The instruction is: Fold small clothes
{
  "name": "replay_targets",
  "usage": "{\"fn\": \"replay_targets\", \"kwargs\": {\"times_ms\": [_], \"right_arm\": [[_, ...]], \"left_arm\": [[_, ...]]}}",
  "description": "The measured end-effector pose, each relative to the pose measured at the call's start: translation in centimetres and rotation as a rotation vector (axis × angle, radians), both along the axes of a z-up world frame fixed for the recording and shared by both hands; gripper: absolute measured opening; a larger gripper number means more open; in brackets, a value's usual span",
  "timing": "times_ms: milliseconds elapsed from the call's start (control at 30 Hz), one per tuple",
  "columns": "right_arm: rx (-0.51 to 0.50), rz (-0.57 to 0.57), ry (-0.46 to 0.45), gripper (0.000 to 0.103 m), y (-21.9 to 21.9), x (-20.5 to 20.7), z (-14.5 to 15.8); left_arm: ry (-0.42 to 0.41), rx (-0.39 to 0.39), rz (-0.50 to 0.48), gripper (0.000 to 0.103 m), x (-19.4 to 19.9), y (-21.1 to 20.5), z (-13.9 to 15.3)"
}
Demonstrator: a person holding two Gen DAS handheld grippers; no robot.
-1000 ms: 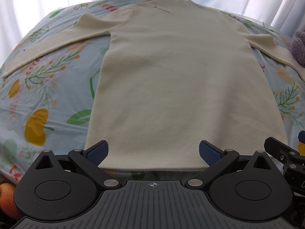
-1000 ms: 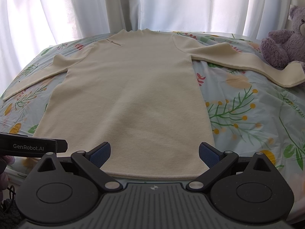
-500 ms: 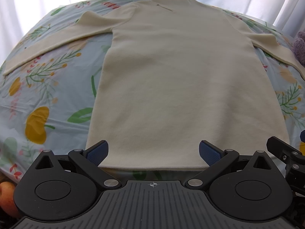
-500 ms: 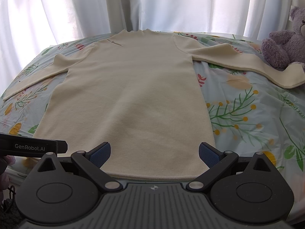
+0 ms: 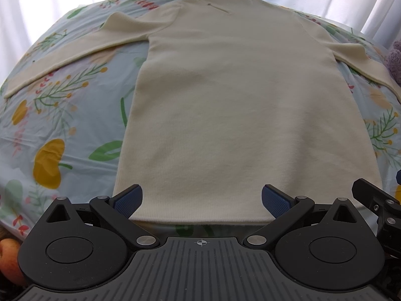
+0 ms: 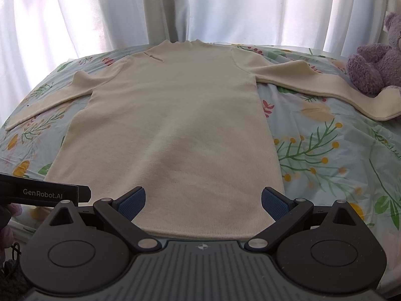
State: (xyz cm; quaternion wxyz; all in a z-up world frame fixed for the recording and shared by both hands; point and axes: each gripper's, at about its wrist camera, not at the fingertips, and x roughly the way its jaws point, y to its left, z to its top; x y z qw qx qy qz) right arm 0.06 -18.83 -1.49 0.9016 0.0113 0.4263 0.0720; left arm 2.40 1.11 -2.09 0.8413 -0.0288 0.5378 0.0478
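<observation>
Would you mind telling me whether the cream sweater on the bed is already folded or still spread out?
Spread out. The sweater lies flat on the floral sheet, both sleeves stretched sideways, hem unfolded, with no crease or doubled layer showing.

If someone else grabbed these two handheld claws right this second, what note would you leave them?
Left gripper: jaws open, empty, at the near hem.
Right gripper: jaws open, empty, at the same hem.
Cream sweater lies flat on the floral bedsheet, neck toward the curtains, both sleeves spread out; the right sleeve's cuff lies by the purple teddy bear.
Done: garment laid out flat.
Left: every fold, sleeves and body.
</observation>
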Motion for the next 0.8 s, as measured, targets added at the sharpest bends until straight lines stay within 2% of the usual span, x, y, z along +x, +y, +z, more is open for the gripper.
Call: {"fn": "replay_targets", "kwargs": {"times_ms": [400,667,800], "right_arm": [[0.042,0.006,0.008,0.099,-0.6,0.7,0.0],[0.172,0.034,-0.057,0.099,-2.1,2.1,0.5],[0.259,-0.035,-0.086,0.099,-4.8,4.7,0.9]], "left_arm": [[0.018,0.0,0.005,0.103,0.5,0.3,-0.3],[0.018,-0.012,0.0,0.103,1.6,0.3,-0.4],[-0.009,-0.022,-0.005,0.103,3.1,0.3,-0.2]]}}
